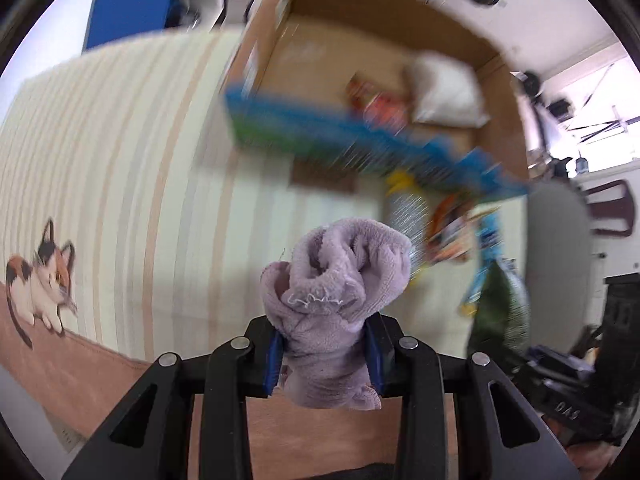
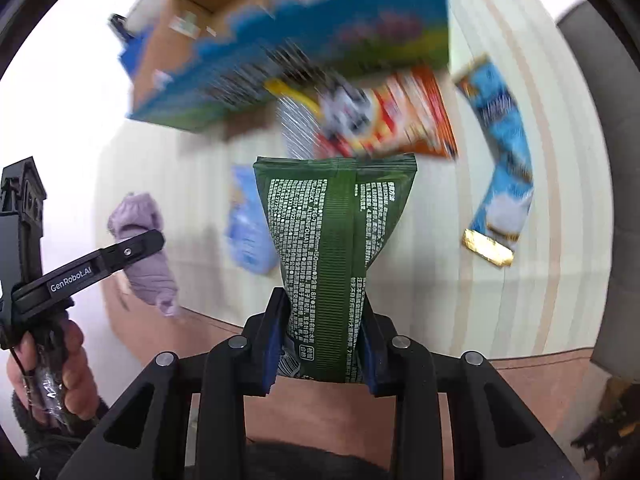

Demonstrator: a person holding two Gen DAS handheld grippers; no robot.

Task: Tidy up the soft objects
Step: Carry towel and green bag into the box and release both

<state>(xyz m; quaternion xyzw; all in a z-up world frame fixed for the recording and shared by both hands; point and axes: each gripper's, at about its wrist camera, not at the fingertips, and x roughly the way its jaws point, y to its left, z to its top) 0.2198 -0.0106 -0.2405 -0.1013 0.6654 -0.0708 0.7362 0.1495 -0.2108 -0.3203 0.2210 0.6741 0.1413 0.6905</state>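
My left gripper (image 1: 326,344) is shut on a crumpled lilac towel (image 1: 344,272), which bulges out above the blue pads and hangs over the striped cloth. My right gripper (image 2: 322,340) is shut on a green packet with white print (image 2: 332,232), pinched near its lower end. In the right wrist view the left gripper's finger (image 2: 136,248) shows at the left, the lilac towel (image 2: 148,276) in its grip and a hand around the handle. An open cardboard box (image 1: 360,20) with a blue printed flap stands beyond; a white pillow (image 1: 448,88) lies inside.
On the striped table cover (image 2: 560,240) lie an orange snack bag (image 2: 400,120), a long blue packet (image 2: 500,168) and a pale blue pack (image 2: 248,220). A cat picture (image 1: 40,276) marks the cover's left edge. A grey seat (image 1: 560,248) stands at the right.
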